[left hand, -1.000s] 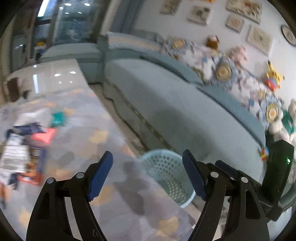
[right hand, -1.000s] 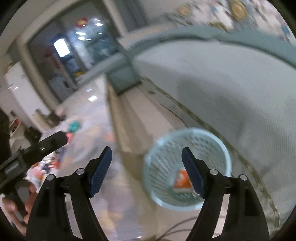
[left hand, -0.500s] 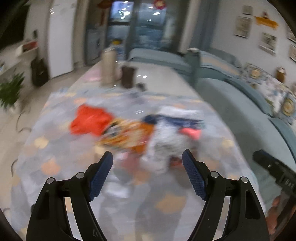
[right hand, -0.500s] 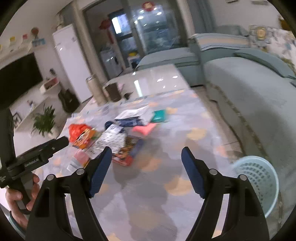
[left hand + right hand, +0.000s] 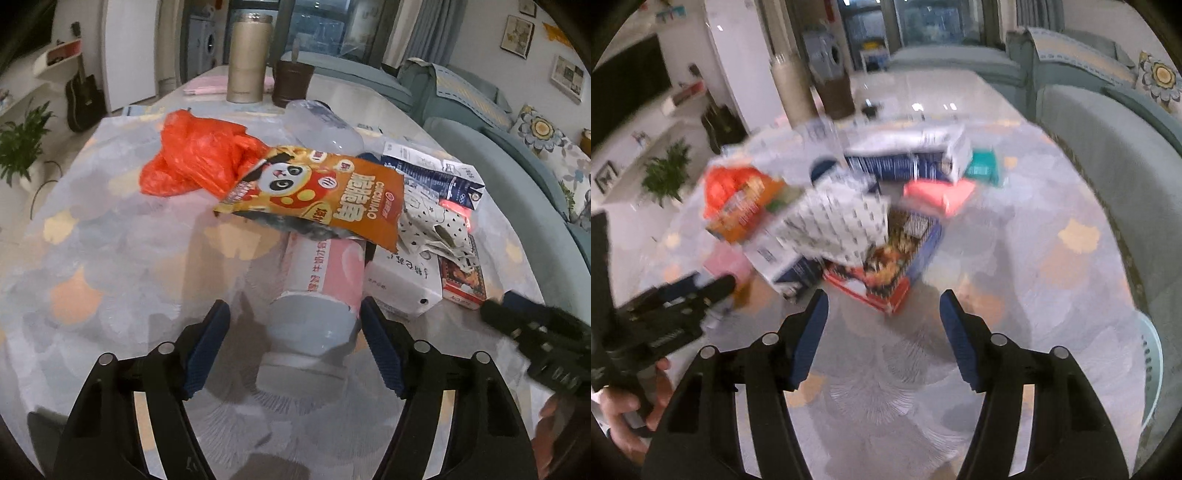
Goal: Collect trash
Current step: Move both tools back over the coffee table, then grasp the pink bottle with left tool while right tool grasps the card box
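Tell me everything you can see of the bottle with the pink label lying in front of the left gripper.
The bottle is translucent, whitish plastic with a pink and white label printed in red characters. It lies on its side on the patterned cloth, its white cap toward the camera, its far end under the orange panda snack bag. A white carton lies close beside it. It looks empty. Its capped end sits between the left gripper fingers, which do not touch it.

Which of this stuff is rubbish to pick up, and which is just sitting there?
Rubbish to collect:
- pink-labelled bottle
- panda snack bag
- orange plastic bag
- blue and white carton
- red food box
- bin, to put it in

Just sitting there:
- tall beige canister
- brown cup
- guitar
- plant
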The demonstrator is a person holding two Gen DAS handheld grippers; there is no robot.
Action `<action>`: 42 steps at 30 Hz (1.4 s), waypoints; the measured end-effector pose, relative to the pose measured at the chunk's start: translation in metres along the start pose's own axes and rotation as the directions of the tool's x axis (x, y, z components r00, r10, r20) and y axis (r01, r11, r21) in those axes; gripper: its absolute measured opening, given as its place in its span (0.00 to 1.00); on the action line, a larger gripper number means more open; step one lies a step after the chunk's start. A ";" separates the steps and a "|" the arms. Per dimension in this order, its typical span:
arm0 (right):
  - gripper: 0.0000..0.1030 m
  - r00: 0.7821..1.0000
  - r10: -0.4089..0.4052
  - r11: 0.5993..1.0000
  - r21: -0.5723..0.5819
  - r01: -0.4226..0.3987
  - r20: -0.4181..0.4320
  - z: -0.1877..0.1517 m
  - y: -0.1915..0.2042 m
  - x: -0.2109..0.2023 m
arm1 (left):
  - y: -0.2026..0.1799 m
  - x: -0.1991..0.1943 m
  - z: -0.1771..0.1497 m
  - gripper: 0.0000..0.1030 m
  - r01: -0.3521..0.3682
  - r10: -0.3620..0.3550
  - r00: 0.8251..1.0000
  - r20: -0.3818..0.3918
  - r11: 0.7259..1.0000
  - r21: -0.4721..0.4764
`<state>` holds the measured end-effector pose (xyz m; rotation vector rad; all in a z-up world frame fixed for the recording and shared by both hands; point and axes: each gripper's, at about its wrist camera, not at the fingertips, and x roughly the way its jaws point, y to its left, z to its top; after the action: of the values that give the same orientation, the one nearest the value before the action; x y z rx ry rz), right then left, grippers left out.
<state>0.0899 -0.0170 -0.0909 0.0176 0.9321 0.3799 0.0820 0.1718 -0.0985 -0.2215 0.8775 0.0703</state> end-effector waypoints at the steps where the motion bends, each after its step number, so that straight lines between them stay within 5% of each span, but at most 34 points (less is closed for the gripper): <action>1: 0.60 1.000 0.006 1.000 0.003 -0.006 -0.014 0.000 0.001 0.004 | 0.001 0.003 -0.001 0.66 0.002 -0.002 1.000 0.000 1.000 0.005; 7: 0.64 0.998 -0.053 0.996 0.072 0.056 -0.041 0.012 0.005 0.027 | -0.007 0.006 -0.006 0.51 -0.002 0.002 1.000 0.016 1.000 0.030; 10: 0.67 0.999 -0.044 0.994 0.099 0.047 -0.032 0.018 0.010 0.032 | -0.011 0.007 -0.008 0.49 -0.025 0.025 1.000 0.014 0.999 0.045; 16: 0.71 0.988 -0.151 0.984 0.089 0.152 -0.024 0.026 0.017 0.043 | -0.007 0.006 -0.007 0.49 -0.004 0.003 1.000 0.015 1.000 0.028; 25: 0.57 0.997 -0.065 0.997 0.050 0.066 -0.030 0.001 -0.008 0.016 | -0.005 0.006 -0.006 0.49 0.017 -0.018 1.000 0.019 1.000 0.013; 34: 0.59 0.997 -0.062 0.994 -0.095 0.058 -0.042 -0.034 -0.012 -0.009 | 0.001 0.004 -0.007 0.54 0.083 -0.082 0.996 0.019 0.997 -0.012; 37: 0.70 0.997 -0.053 0.997 -0.062 0.049 -0.055 -0.026 -0.010 -0.002 | 0.006 0.005 -0.005 0.55 0.120 -0.119 0.993 0.019 0.992 -0.036; 42: 0.69 0.994 -0.089 0.996 -0.010 0.089 -0.059 -0.010 -0.012 0.013 | 0.000 0.008 -0.004 0.56 0.103 -0.103 0.995 0.010 0.995 -0.013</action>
<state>0.0928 -0.0251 -0.1094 -0.0424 0.9862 0.3028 0.0842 0.1710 -0.1068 -0.2786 0.8548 -0.0183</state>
